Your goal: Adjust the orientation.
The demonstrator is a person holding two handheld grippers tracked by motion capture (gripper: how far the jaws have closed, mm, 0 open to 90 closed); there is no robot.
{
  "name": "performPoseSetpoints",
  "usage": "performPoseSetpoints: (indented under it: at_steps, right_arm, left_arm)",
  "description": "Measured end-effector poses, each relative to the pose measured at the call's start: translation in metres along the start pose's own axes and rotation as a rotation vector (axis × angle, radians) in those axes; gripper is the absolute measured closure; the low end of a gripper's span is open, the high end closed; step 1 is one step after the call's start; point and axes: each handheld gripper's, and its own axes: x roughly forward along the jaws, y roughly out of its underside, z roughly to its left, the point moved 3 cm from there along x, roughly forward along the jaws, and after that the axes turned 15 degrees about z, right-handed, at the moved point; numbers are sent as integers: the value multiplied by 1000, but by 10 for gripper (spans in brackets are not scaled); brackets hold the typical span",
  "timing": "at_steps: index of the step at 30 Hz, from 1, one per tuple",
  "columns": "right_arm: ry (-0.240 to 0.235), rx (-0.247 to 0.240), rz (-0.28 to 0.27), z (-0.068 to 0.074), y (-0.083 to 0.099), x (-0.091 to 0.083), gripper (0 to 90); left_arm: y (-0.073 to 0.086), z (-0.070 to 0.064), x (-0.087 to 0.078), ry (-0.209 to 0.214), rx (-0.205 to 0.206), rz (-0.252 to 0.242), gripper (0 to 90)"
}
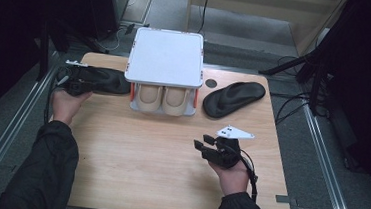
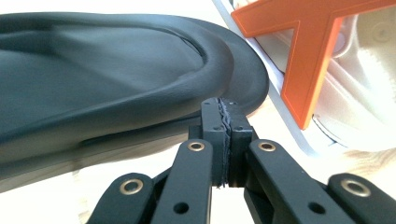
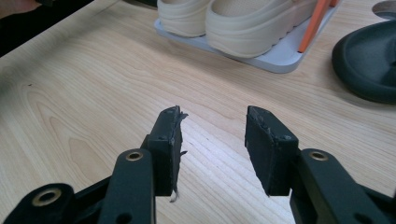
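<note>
1. Left gripper (image 1: 77, 83) – held at the table's (image 1: 133, 165) far left edge; its jaws are seen pressed together, just beside the rim of the left black insole (image 1: 102, 80), with no hold on the insole made out
2. Rack (image 1: 165, 58) – a white-topped stand with orange struts, under which a pair of cream shoes (image 1: 163, 98) is placed
3. Right black insole (image 1: 234, 98) – laid on the table just right of the rack
4. Right gripper (image 1: 205, 143) – held over bare wood near the front edge, jaws parted and empty
</note>
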Motion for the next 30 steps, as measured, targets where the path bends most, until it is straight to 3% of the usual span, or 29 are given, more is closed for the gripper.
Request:
performPoseSetpoints:
  at_steps: [4, 7, 9, 12, 16, 25, 30]
  right_arm:
    - [-12, -11, 3, 2, -1, 1, 567]
    - [-16, -4, 3, 1, -1, 1, 567]
    - [-20, 1, 4, 0, -1, 1, 567]
    - [-14, 2, 1, -1, 0, 0, 567]
    - [-13, 7, 7, -1, 1, 1, 567]
    - [-11, 4, 31, 0, 5, 5, 566]
    - [-14, 13, 35, 0, 6, 5, 565]
  left_arm:
    - [4, 11, -10, -23, -6, 10, 900]
    - [5, 23, -16, -23, -39, -17, 900]
    - [3, 29, -18, -43, -35, 7, 900]
    - [-1, 35, -20, -52, -33, -17, 900]
    - [-7, 42, -16, -52, -32, 13, 900]
    - [-23, 53, -10, -68, -41, 0, 900]
    - [-30, 57, -5, -111, -33, 1, 900]
